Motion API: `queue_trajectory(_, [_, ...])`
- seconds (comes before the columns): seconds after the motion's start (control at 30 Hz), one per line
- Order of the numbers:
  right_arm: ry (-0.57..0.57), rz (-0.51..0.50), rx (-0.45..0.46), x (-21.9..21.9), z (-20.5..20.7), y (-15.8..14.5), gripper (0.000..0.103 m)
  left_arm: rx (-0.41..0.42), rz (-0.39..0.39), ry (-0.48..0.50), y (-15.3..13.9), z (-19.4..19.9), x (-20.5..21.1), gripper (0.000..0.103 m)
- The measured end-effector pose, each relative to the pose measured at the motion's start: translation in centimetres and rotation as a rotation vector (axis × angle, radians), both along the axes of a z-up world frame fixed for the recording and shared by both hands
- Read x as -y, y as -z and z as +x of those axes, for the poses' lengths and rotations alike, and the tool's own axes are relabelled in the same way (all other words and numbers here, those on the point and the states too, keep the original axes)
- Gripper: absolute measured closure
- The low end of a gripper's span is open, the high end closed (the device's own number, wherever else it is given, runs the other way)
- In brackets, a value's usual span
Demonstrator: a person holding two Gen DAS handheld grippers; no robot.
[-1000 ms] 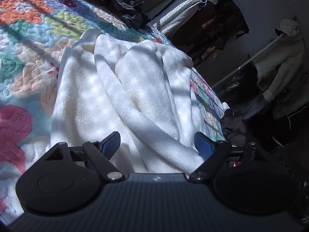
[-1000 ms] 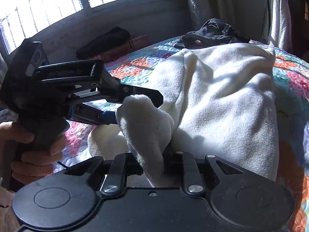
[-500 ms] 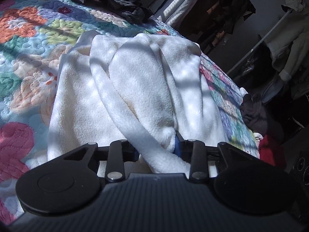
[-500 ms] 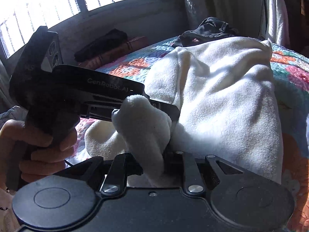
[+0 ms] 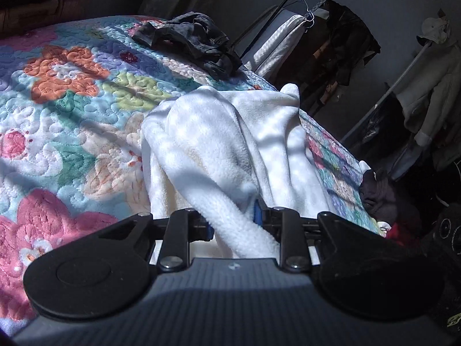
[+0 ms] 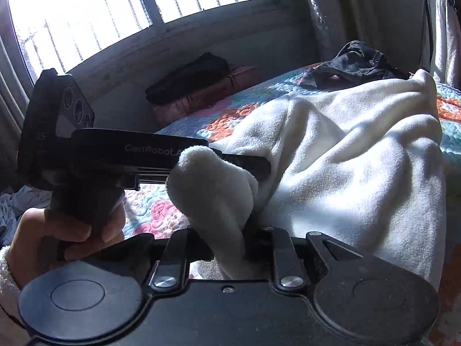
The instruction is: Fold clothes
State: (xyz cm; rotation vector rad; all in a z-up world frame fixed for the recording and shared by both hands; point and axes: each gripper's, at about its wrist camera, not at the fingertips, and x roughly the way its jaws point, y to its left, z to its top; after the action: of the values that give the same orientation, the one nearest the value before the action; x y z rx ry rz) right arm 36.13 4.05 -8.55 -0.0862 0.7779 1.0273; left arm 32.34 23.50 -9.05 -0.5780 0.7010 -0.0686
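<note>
A white fleece garment [image 5: 219, 144] lies bunched on the flowered quilt [image 5: 66, 121] of a bed. My left gripper [image 5: 234, 221] is shut on a near fold of the garment, which rises from the quilt toward it. My right gripper [image 6: 230, 248] is shut on another fold of the same white garment [image 6: 354, 167], and a tuft of it stands up between the jaws. In the right wrist view the left gripper [image 6: 253, 167] reaches in from the left, held by a hand [image 6: 66, 230], and its fingertips are hidden in the fleece.
A dark crumpled garment [image 5: 190, 40] lies at the far end of the quilt, also in the right wrist view [image 6: 357, 63]. A clothes rack [image 5: 325, 37] and a hanging pale coat [image 5: 429, 80] stand beyond the bed's right edge. A window [image 6: 129, 8] and bench [image 6: 201, 95] are behind.
My left gripper closed on the white garment's near fold and both grippers lifted it, so the fleece now bunches higher and narrower. The right gripper kept its hold.
</note>
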Motion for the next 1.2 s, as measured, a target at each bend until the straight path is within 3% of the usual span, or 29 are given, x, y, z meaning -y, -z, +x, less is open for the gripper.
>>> queue_trajectory(0.1, [0.013,-0.063,0.002,-1.5,-0.1,1.9,0.082,-0.085,0.032,0.008,2.2,1.6,-0.2,0.077])
queue_trajectory(0.2, [0.035,-0.107,0.000,-1.7,-0.3,2.4,0.081,-0.115,-0.032,-0.005,3.6,2.1,-0.7,0.072])
queue_trajectory(0.4, [0.114,-0.010,-0.083,3.4,-0.4,-1.4,0.079,-0.161,-0.086,-0.023,3.6,1.6,-2.3,0.064])
queue_trajectory(0.5, [0.222,-0.001,-0.010,6.4,0.3,-3.4,0.074,-0.170,-0.082,-0.033,3.4,1.5,-2.2,0.063])
queue_trajectory(0.57, [0.272,-0.062,0.053,7.1,1.3,-3.6,0.073,-0.140,-0.063,-0.035,2.7,1.2,-2.0,0.063])
queue_trajectory(0.67, [0.284,-0.189,0.096,6.7,2.3,-1.9,0.071,-0.013,-0.083,-0.044,0.8,0.3,-1.6,0.063])
queue_trajectory(0.8, [0.330,-0.310,0.219,5.7,0.1,-1.2,0.069,0.098,-0.051,-0.022,-2.0,-0.8,-0.2,0.058])
queue_trajectory(0.87, [0.327,-0.300,0.220,6.2,-0.4,-1.5,0.069,0.134,-0.018,-0.005,-3.1,-1.5,0.5,0.049])
queue_trajectory(0.93, [0.323,-0.279,0.209,6.9,-0.8,-1.7,0.068,0.167,0.003,0.005,-4.1,-2.4,1.1,0.048])
queue_trajectory(1.07, [0.314,-0.209,0.097,7.9,0.1,-0.5,0.067,0.240,-0.011,0.031,-5.6,-3.3,2.0,0.039])
queue_trajectory(1.1, [0.309,-0.192,0.081,7.9,0.2,-0.1,0.067,0.236,-0.016,0.045,-5.7,-3.0,2.4,0.036])
queue_trajectory(1.2, [0.281,-0.166,0.043,7.5,0.1,0.8,0.065,0.073,0.113,0.086,-4.4,-1.2,4.9,0.036])
